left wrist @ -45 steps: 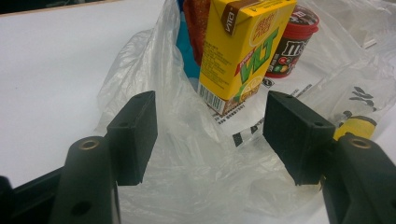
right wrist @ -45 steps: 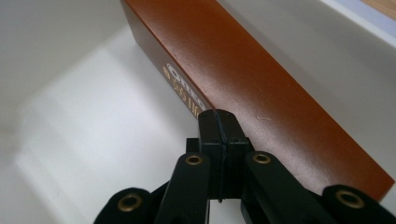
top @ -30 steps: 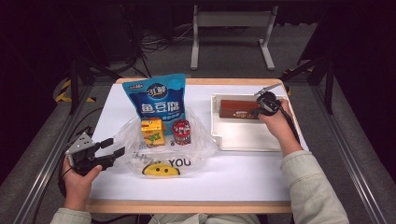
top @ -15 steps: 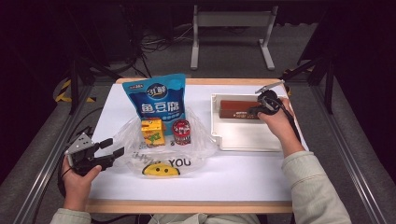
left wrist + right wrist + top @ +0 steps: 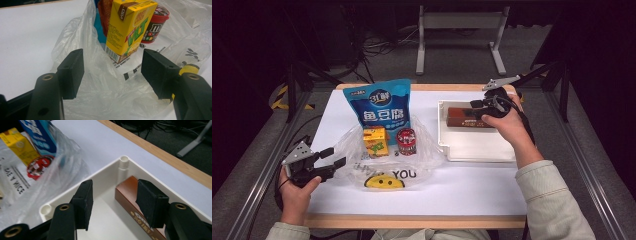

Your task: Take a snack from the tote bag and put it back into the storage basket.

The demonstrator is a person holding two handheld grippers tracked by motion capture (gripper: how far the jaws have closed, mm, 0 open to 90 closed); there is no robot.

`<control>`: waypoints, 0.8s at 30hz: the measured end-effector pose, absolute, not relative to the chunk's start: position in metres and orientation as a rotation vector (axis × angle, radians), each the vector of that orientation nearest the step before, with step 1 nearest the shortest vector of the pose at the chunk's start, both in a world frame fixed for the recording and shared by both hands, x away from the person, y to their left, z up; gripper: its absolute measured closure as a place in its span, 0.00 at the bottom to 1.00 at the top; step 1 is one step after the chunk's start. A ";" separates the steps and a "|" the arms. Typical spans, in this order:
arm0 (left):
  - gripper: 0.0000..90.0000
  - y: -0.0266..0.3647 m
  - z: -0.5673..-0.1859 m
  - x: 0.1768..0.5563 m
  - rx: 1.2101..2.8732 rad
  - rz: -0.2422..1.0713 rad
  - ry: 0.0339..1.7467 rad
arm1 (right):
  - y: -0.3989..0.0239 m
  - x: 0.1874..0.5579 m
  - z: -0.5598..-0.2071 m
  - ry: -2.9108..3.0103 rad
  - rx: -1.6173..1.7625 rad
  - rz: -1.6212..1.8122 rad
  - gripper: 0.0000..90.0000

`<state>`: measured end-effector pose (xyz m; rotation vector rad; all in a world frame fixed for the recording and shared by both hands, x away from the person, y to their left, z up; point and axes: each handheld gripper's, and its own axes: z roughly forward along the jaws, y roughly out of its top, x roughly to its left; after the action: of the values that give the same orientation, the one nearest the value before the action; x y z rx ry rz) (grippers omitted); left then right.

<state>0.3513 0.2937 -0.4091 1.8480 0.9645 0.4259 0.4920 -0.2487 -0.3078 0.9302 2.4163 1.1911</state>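
Lifted a little since the earlier frame, the right tongs [image 5: 478, 106] now hang above the brown box [image 5: 464, 118], and their jaws have just been opening, with nothing between them. That box lies flat along the far wall of the white tray [image 5: 472, 150], close to the tray's far corner post. In the right gripper view the box [image 5: 130, 197] sits below and between the parted jaws, untouched, and the tray [image 5: 82, 185] wall runs past it.

The tray rests on the right part of the white counter [image 5: 462, 190]. Just beside it, to the left, lies a clear plastic bag [image 5: 422, 155] printed with a yellow smiley. On the bag stand a yellow carton [image 5: 375, 141] and a red candy tub [image 5: 406, 141], near each other. A blue snack pouch [image 5: 383, 106] stands upright behind them.

At the counter's near left edge the left tongs [image 5: 334, 157] are wide apart, holding nothing, pointing at the bag's left rim. In the left gripper view crumpled bag [image 5: 82, 62] film lies between the jaws, with the carton [image 5: 127, 27] and tub [image 5: 156, 23] beyond.
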 end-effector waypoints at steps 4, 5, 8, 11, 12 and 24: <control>0.40 0.293 -0.409 0.351 1.849 0.421 0.965 | -0.241 0.489 -0.300 2.430 0.893 1.226 0.51; 0.40 0.293 -0.409 0.351 1.851 0.420 0.963 | -0.240 0.488 -0.298 2.432 0.883 1.232 0.50; 0.39 0.293 -0.409 0.351 1.848 0.421 0.961 | -0.234 0.487 -0.292 2.438 0.850 1.258 0.47; 0.39 0.293 -0.409 0.350 1.852 0.418 0.957 | -0.228 0.486 -0.286 2.445 0.805 1.277 0.43; 0.39 0.292 -0.408 0.350 1.856 0.416 0.958 | -0.226 0.486 -0.284 2.448 0.793 1.284 0.42; 0.39 0.292 -0.408 0.348 1.855 0.417 0.950 | -0.182 0.490 -0.268 2.476 0.659 1.344 0.33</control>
<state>0.3484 0.2921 -0.4080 1.8548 0.9497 0.4168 0.4901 -0.1823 -0.2682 0.6594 2.4757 1.3437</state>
